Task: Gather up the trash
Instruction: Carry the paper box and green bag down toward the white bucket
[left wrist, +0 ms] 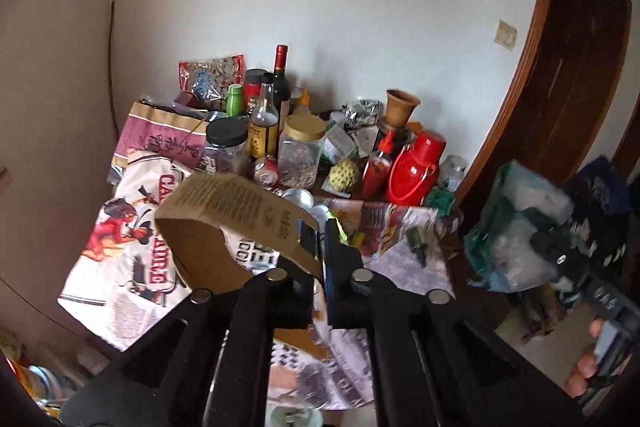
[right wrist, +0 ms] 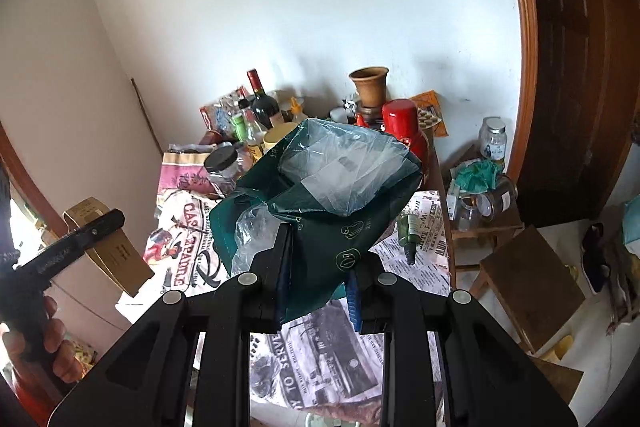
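Observation:
My left gripper (left wrist: 320, 247) is shut on the edge of a flattened brown cardboard carton (left wrist: 224, 219), which hangs in the air above the table. In the right wrist view the same carton (right wrist: 116, 259) hangs from the left gripper (right wrist: 100, 223) at the far left. My right gripper (right wrist: 320, 267) is shut on a dark green bag (right wrist: 320, 219) with clear plastic (right wrist: 348, 167) stuffed in its open top. The left wrist view shows that green bag (left wrist: 512, 227) blurred at the right, level with the carton and apart from it.
A newspaper-print cloth (left wrist: 120, 267) covers the table below. At its back stand bottles, jars (left wrist: 300, 155), a red flask (left wrist: 416, 171), a clay pot (left wrist: 400, 105) and a crushed can (left wrist: 266, 169). A small green bottle (right wrist: 410, 231) lies on the cloth. A wooden stool (right wrist: 532, 287) stands at the right.

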`<state>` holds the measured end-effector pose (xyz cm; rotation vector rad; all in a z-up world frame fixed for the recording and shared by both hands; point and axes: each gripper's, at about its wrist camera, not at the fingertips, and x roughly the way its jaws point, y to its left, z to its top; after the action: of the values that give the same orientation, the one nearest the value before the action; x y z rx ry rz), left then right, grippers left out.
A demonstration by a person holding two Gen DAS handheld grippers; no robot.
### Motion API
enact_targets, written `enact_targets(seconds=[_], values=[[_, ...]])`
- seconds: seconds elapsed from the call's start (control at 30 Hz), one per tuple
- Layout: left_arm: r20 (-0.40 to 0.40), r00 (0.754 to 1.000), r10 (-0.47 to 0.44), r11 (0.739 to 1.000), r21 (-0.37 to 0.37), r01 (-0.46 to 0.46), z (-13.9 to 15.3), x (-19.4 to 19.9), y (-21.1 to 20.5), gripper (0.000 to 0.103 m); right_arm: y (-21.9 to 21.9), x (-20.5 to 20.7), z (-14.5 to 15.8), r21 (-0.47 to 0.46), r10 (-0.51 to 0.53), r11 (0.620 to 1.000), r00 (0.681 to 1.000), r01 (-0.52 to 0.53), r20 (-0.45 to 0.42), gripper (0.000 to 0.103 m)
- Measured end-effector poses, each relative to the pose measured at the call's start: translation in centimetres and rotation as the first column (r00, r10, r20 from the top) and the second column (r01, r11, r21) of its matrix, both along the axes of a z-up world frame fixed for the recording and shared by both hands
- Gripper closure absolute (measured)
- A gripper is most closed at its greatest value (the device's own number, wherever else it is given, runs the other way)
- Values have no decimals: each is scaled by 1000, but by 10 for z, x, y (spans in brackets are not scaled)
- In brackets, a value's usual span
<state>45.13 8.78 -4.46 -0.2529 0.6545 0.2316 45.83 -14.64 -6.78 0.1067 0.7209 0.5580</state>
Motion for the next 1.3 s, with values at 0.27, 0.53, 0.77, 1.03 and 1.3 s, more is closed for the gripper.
enact_targets(seconds=[0.27, 0.53, 0.77, 1.03, 1.3], values=[[62, 992, -113, 993, -30, 115, 9, -52, 3, 102, 4, -51, 3, -5, -65, 998, 998, 65, 13, 82], [84, 975, -204, 979, 16, 204, 16, -152, 14, 102, 20, -132, 9, 6, -141, 990, 989, 141, 41, 82], [66, 970, -236, 972, 8, 236, 6, -229, 25, 102, 31, -214, 3, 17, -182, 983, 983, 182, 30, 82], [2, 965, -263, 965, -27, 263, -11, -264, 12, 102, 29, -261, -11, -35, -186, 982, 981, 184, -48, 82], [-122, 952, -281, 959, -65, 275, -69, -255, -16, 102, 13, -262, -60, -92, -167, 984, 973, 154, -158, 82]])
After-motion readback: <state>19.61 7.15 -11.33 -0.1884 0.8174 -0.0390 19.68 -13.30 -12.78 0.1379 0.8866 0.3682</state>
